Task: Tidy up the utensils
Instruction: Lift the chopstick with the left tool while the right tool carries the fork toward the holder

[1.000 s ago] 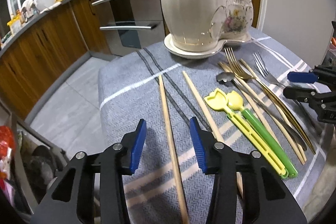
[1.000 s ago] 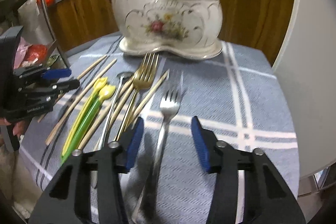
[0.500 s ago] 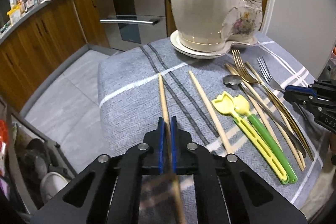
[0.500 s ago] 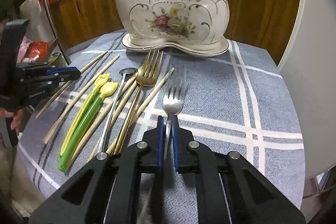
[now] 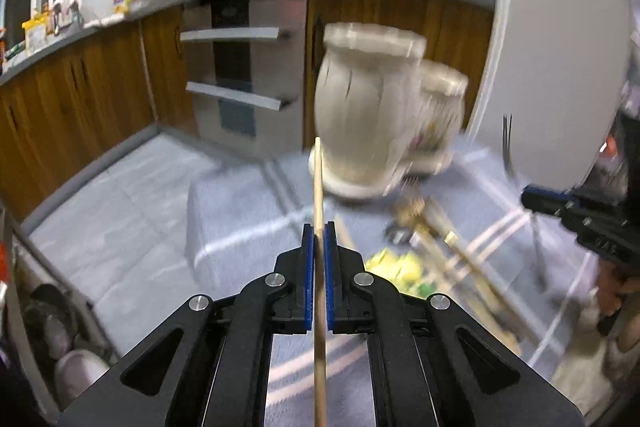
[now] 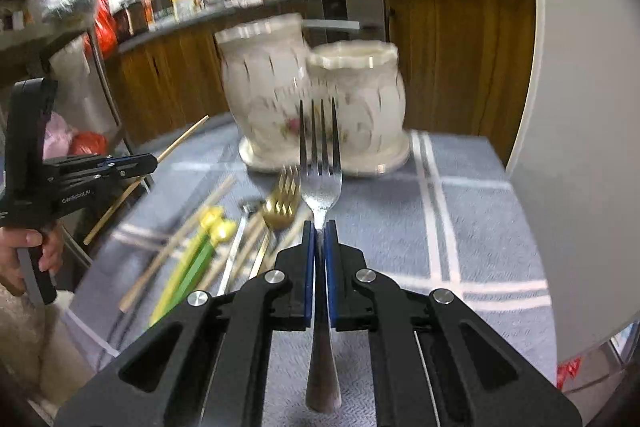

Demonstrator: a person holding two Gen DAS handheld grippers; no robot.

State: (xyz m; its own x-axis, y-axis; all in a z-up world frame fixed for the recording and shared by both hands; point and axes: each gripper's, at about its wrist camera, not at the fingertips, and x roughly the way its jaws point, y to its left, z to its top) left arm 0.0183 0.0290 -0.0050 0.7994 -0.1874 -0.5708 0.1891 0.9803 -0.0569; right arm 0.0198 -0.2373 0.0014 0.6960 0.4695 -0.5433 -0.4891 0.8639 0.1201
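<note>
Above the table, left gripper [image 5: 319,231] clamping chopstick [image 5: 318,183], right gripper [image 6: 319,229] clamping fork [image 6: 320,179]

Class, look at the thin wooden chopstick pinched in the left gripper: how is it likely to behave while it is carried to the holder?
The thin wooden chopstick looks straight, so probably stiff and light. The left gripper pinches it partway along, with length on both sides, so it may pivot. Being narrow, it could roll if dropped on the grey striped tablecloth.
</note>
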